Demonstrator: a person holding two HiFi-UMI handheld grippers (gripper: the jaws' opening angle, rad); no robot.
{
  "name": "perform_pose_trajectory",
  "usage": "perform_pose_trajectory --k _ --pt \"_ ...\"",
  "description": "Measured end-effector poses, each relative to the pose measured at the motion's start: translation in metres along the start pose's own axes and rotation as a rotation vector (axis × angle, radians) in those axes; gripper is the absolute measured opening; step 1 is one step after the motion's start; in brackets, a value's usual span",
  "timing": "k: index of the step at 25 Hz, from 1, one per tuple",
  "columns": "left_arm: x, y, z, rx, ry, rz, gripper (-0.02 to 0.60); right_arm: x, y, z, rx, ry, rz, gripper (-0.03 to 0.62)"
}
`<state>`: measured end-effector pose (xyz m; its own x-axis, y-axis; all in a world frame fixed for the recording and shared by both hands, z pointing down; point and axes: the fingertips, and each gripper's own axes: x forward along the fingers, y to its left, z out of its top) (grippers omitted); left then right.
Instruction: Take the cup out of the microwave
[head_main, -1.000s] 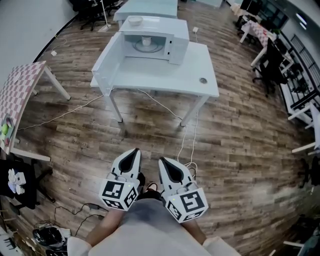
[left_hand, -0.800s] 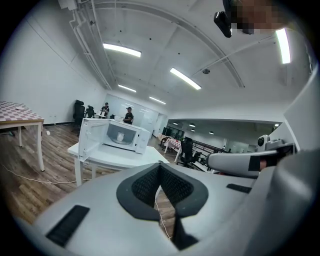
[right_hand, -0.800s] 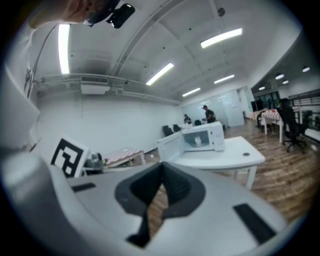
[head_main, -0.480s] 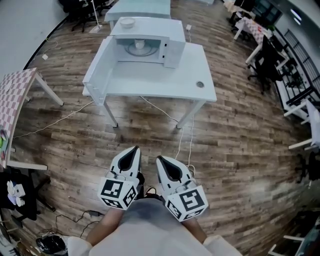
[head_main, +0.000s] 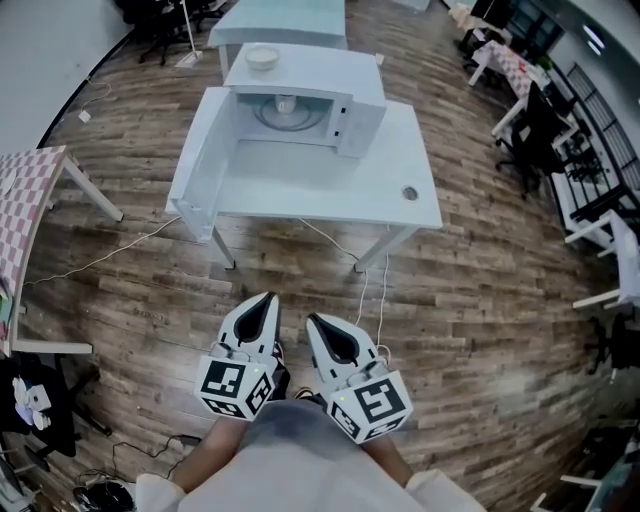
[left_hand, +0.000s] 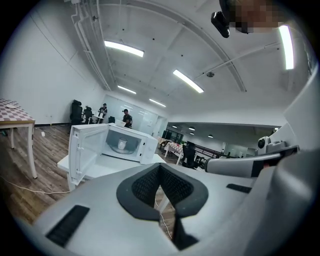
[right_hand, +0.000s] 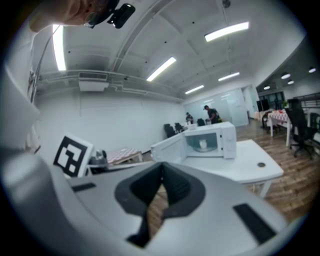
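A white microwave (head_main: 320, 95) stands on a white table (head_main: 400, 200) ahead, its door (head_main: 200, 160) swung open to the left. A small white cup (head_main: 286, 103) sits on the turntable inside, and shows too as the cup (left_hand: 122, 145) and the cup (right_hand: 202, 145) in the gripper views. My left gripper (head_main: 267, 300) and right gripper (head_main: 312, 321) are held side by side over the wood floor, well short of the table. Both point at the microwave with jaws shut and nothing between them. The left gripper (left_hand: 160, 169) and right gripper (right_hand: 162, 181) each show closed pads.
A white bowl (head_main: 263, 57) rests on top of the microwave. Cables (head_main: 365, 285) trail across the floor under the table. A checkered table (head_main: 25, 200) stands at the left, office chairs (head_main: 540, 130) at the right, another table (head_main: 285, 20) behind.
The table and microwave have drawn nearer and larger in the head view as both grippers travel forward together. Their jaws stay shut.
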<state>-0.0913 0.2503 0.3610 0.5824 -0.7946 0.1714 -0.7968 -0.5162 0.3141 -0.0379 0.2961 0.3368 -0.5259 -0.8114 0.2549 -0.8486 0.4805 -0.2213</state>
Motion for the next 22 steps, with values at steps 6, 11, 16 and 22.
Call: perform_pose_trajectory --k 6,11,16,22 --pt "0.016 0.032 0.025 -0.012 -0.041 -0.003 0.014 0.041 0.003 0.016 -0.028 0.004 0.014 0.023" --pt "0.024 0.05 0.045 -0.015 -0.092 -0.02 0.014 0.058 0.005 0.027 -0.051 -0.011 -0.008 0.023" --pt "0.03 0.061 0.05 -0.015 -0.092 -0.03 0.014 0.069 0.004 0.032 -0.057 -0.023 -0.026 0.023" --pt "0.041 0.066 0.05 -0.016 -0.073 -0.048 0.014 0.082 -0.004 0.038 -0.056 -0.028 -0.043 0.023"
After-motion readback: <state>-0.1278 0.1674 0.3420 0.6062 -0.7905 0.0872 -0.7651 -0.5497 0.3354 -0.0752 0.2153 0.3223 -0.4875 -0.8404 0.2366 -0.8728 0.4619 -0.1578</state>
